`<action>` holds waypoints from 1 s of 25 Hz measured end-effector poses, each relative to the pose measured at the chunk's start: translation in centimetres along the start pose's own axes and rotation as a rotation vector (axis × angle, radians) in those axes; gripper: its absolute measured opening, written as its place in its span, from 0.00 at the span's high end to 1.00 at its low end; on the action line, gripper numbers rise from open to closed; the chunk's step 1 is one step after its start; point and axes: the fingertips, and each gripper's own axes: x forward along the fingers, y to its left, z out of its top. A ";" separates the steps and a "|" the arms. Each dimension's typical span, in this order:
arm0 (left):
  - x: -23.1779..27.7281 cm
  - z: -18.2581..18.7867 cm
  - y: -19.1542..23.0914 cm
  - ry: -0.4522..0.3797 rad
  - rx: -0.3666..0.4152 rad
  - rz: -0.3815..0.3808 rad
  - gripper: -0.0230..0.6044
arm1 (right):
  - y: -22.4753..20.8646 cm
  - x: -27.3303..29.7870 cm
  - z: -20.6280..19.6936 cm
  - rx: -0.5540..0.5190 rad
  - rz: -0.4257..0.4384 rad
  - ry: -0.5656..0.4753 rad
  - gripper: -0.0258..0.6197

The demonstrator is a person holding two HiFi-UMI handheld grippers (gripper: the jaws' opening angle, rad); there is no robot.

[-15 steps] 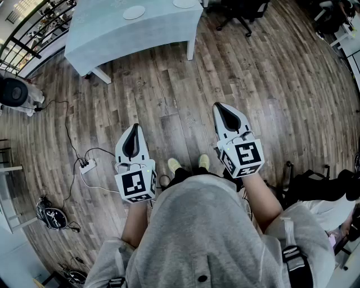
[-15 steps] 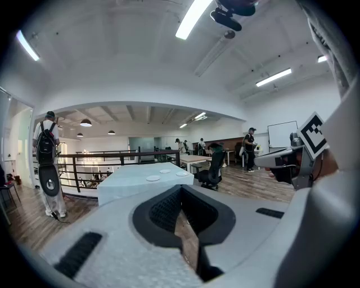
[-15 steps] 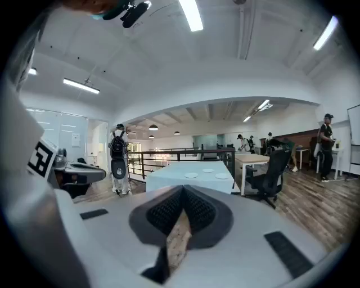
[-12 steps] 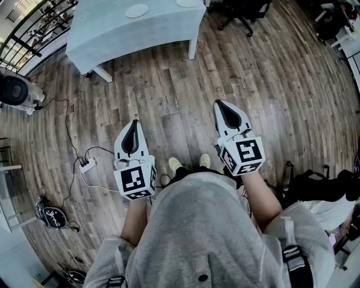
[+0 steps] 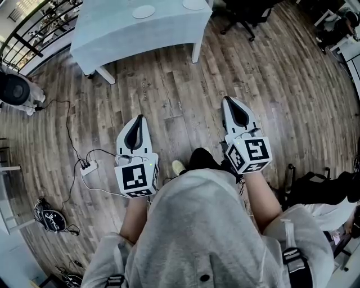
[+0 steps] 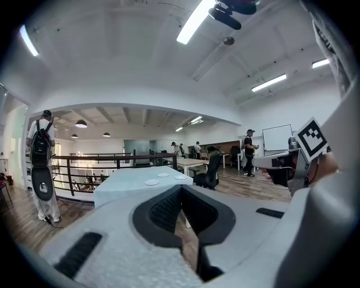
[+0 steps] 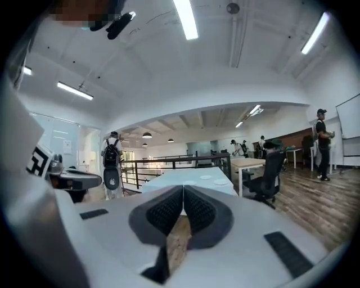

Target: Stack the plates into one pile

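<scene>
Wood floor separates me from the table. Its plates lie unstacked, nothing done; my left gripper and right gripper are closed, empty.

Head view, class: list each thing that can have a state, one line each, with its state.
left gripper: shut, nothing held.
right gripper: shut, nothing held.
plates: lying apart on the table, not stacked.
table: covered with a pale cloth.

open wood floor ahead, table beyond, power strip left
</scene>
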 end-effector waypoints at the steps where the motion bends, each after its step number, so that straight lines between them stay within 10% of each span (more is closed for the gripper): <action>1: 0.1 -0.1 0.0 0.001 0.001 -0.007 0.93 | 0.0 0.0 -0.1 0.002 -0.001 -0.002 0.92; 25: 13.3 0.4 1.6 0.037 0.021 -0.046 0.93 | -6.4 12.5 0.6 -0.013 0.033 0.012 0.92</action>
